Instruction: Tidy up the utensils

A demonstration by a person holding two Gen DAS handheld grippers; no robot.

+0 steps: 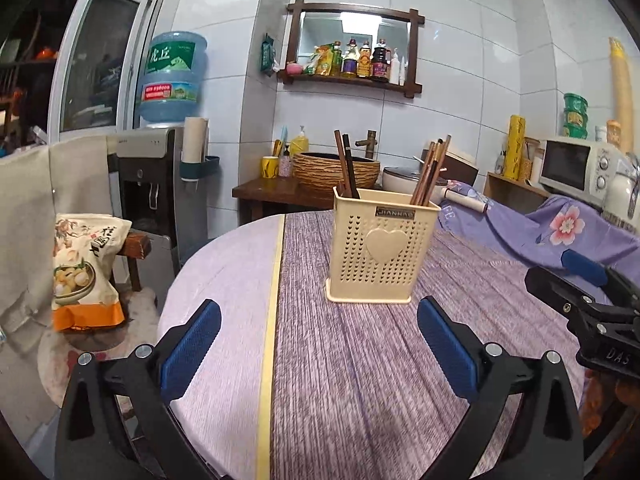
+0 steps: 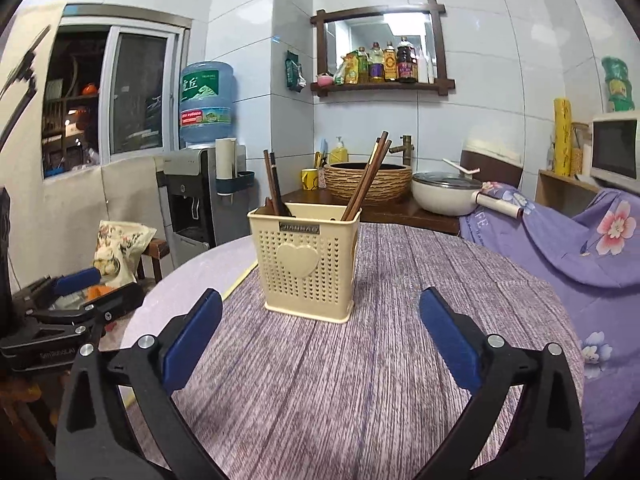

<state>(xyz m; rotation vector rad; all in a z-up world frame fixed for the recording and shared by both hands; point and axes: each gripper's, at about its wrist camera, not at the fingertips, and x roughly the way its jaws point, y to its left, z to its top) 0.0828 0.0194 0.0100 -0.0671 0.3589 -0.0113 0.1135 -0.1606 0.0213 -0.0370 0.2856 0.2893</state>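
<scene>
A cream perforated utensil holder (image 1: 382, 248) with a heart on its front stands upright on the round table (image 1: 360, 360). Dark chopsticks (image 1: 347, 166) lean in its left compartment and brown chopsticks (image 1: 432, 172) in its right one. My left gripper (image 1: 318, 320) is open and empty, a short way in front of the holder. In the right wrist view the holder (image 2: 306, 262) shows the same chopsticks (image 2: 366, 178). My right gripper (image 2: 320, 312) is open and empty, just in front of the holder. Each gripper shows at the other view's edge.
A purple floral cloth (image 1: 560, 232) lies at the table's right. A snack bag (image 1: 86, 272) sits on a stool at the left, by a water dispenser (image 1: 160, 184). Behind the table stand a woven basin (image 1: 336, 170), a white pot (image 2: 444, 194) and a microwave (image 1: 580, 168).
</scene>
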